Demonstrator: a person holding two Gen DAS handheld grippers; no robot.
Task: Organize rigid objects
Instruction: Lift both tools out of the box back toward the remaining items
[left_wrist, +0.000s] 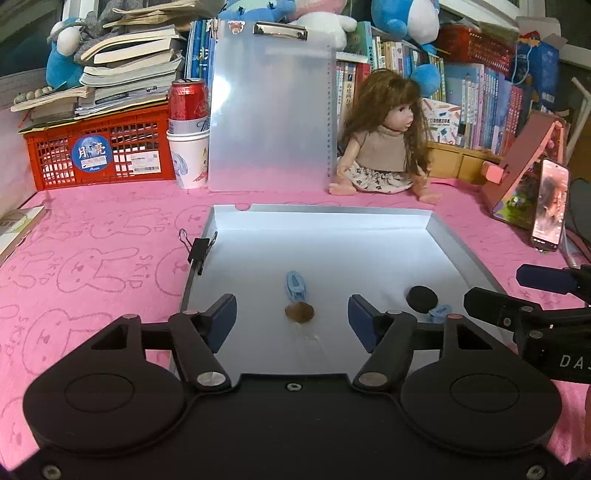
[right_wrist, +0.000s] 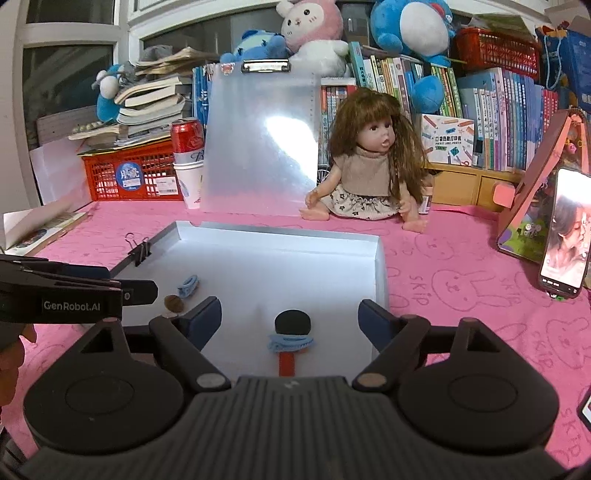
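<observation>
A shallow white tray (left_wrist: 406, 218) lies on the pink cloth; it also shows in the right wrist view (right_wrist: 380, 266). In it lie a blue clip (left_wrist: 295, 285), a brown round-headed brush (left_wrist: 299, 312), a black round-headed brush (left_wrist: 422, 297) and a second blue clip (left_wrist: 440, 310). My left gripper (left_wrist: 291, 319) is open, its fingers either side of the brown brush. My right gripper (right_wrist: 290, 321) is open around the black brush (right_wrist: 292, 322), whose red handle (right_wrist: 287, 363) has a blue clip (right_wrist: 291, 342) across it. The brown brush (right_wrist: 173, 303) and the other clip (right_wrist: 187, 286) lie to the left.
A black binder clip (left_wrist: 199, 248) grips the tray's left rim. Behind stand a doll (left_wrist: 384, 144), a clipboard (left_wrist: 271, 110), a red crate (left_wrist: 98, 151), a can on paper cups (left_wrist: 188, 129), and books. A phone (left_wrist: 551, 206) leans at the right.
</observation>
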